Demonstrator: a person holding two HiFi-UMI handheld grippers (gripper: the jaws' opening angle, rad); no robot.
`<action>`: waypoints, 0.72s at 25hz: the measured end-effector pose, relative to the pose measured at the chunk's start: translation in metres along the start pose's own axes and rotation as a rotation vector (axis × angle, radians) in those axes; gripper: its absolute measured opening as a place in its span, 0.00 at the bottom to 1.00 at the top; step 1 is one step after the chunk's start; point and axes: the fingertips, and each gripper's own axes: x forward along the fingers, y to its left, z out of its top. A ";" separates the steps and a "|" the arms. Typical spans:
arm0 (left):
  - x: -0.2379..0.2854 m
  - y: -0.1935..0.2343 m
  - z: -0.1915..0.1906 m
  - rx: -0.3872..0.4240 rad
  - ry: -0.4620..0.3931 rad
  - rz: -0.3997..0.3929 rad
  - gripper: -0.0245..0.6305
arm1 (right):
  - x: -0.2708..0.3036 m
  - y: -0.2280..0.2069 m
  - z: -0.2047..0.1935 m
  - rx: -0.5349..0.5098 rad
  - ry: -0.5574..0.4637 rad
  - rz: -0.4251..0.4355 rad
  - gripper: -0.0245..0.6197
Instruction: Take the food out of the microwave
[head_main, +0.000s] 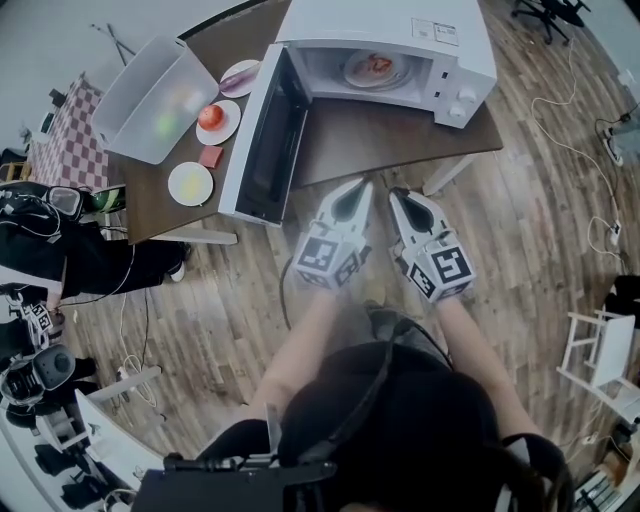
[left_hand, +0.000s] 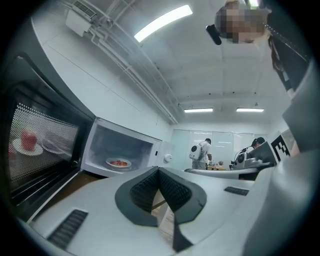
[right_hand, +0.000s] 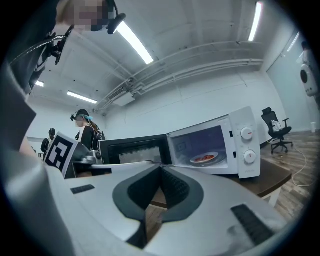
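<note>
Tools: left tool (head_main: 356, 187) and right tool (head_main: 398, 196) are held side by side and level, pointing at the surface (head_main: 385, 140). Each has its jaws pressed together with nothing between them, and both stop short of the surface's edge.
Microwave door (head_main: 266, 140): swung fully open to the left of the tools.
Microwave (head_main: 385, 18): standing on the surface with its cavity exposed.
Task's thing: a white plate (head_main: 375, 69) sits inside the cavity with red food (head_main: 381, 64) on it, well apart from both tools.
Near plate: a pale yellow plate (head_main: 190, 184) sits left of the door and looks bare.
Red square (head_main: 211, 157): a small piece lying directly on the surface between two plates.
Middle plate (head_main: 222, 124): holds one round red item (head_main: 210, 116).
Far plate (head_main: 240, 77): carries something purplish, just beside the door's top corner.
Bin (head_main: 150, 95): a clear plastic bin tilted at the surface's far left corner.
Hard to tell: what the red food is. The bin's contents show only as greenish and orange smudges through its cloudy wall. The purplish thing is too small to name.
</note>
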 end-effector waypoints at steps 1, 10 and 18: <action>0.003 0.001 0.000 0.003 -0.002 0.002 0.04 | 0.001 -0.003 0.000 -0.004 -0.002 -0.003 0.04; 0.025 0.013 -0.006 0.008 0.001 0.029 0.04 | 0.013 -0.031 0.006 -0.016 -0.013 -0.028 0.04; 0.052 0.033 -0.005 -0.011 -0.009 0.044 0.04 | 0.038 -0.046 0.004 -0.025 0.004 -0.030 0.05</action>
